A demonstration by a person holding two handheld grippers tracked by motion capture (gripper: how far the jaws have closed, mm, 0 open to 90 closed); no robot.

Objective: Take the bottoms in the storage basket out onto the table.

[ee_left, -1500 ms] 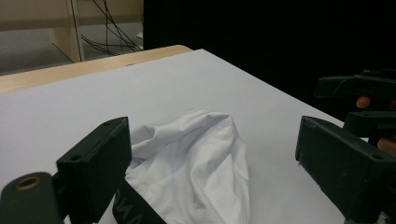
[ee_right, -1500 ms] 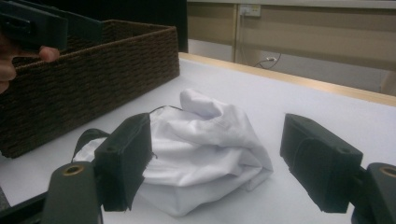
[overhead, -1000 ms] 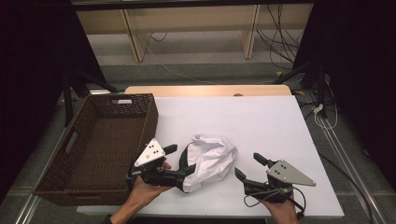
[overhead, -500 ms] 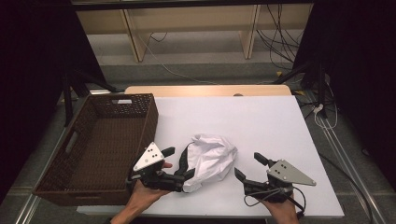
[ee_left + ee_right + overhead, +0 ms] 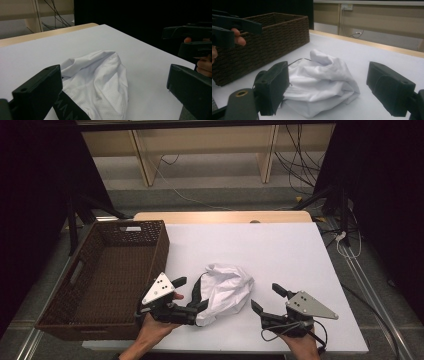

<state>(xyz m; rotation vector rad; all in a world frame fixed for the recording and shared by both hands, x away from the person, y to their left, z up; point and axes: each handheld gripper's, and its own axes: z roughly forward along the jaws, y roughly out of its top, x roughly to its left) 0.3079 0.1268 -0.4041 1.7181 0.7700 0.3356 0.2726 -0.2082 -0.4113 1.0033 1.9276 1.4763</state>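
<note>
Room: dark curtains at both sides, pale shelving at the back, cables trailing over the grey floor [image 5: 225,185].
Desk [image 5: 280,255]: white top with a wooden strip along its far edge.
Basket [image 5: 65,310]: dark brown wicker, rectangular, at the left side of the desk; a handle slot is cut in its left wall, and a small pale tag sits on its far rim. Nothing lies inside; the woven bottom is bare.
Cloth [image 5: 227,287]: a crumpled white garment of fine perforated fabric, heaped on the desk near the front edge, just right of the basket and between the two grippers.
Band [image 5: 68,108]: a black strip on the cloth with pale zigzag lettering, seen in the left gripper view; the letters cannot be read.
Left gripper [image 5: 192,295]: held in a hand [image 5: 152,330] at the front left, beside the basket's right wall, grey plate on top. Its jaws are spread apart, reaching around the cloth's left edge; in its own view the cloth lies between them, and one jaw sits against the black band.
Right gripper [image 5: 266,298]: held at the front right, pointing left at the cloth. Its jaws stand wide apart, grasping nothing, just short of the cloth; in its own view the heap lies ahead between them.
</note>
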